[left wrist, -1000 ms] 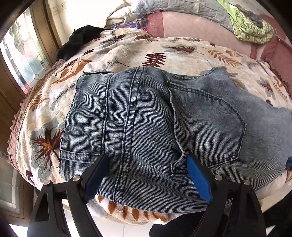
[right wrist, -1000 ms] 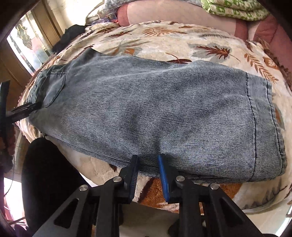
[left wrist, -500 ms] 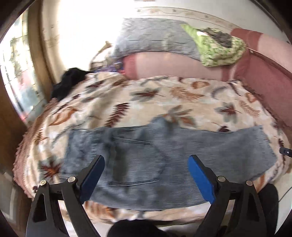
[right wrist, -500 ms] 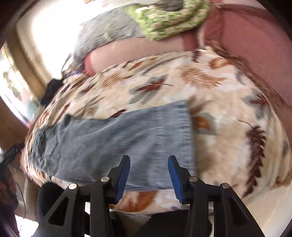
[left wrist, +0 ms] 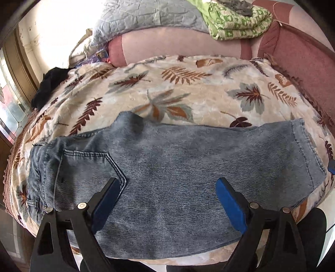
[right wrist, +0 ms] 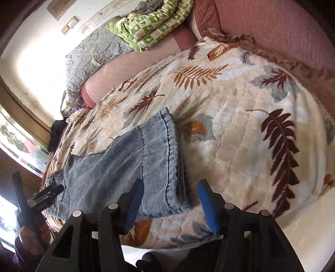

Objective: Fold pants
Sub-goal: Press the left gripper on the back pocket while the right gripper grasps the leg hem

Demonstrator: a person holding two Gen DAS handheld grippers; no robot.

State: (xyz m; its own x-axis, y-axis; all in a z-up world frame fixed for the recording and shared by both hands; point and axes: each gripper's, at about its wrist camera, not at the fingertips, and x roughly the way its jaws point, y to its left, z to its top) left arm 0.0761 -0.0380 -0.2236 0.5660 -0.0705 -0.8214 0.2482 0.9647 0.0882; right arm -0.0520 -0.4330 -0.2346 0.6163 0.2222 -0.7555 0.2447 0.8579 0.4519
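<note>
Blue denim pants point(left wrist: 167, 171) lie flat along the near edge of a bed, folded in half lengthwise, waistband at the left, leg hems at the right. My left gripper point(left wrist: 167, 190) is open and empty, held above the middle of the pants. My right gripper point(right wrist: 170, 194) is open and empty, hovering over the leg hems point(right wrist: 165, 159). In the right wrist view the left gripper point(right wrist: 50, 192) shows far left over the waist end.
The bed has a cream leaf-print blanket point(left wrist: 188, 94). A pink bolster point(left wrist: 178, 46), a grey quilt point(left wrist: 146, 16) and a green folded blanket point(left wrist: 236, 21) lie at the back. A black garment point(left wrist: 50, 83) sits at the left edge by a window.
Both grippers pulled back from the near edge of the pants. The right gripper opened wider and shifted right to the leg hems; the left now views the whole pants.
</note>
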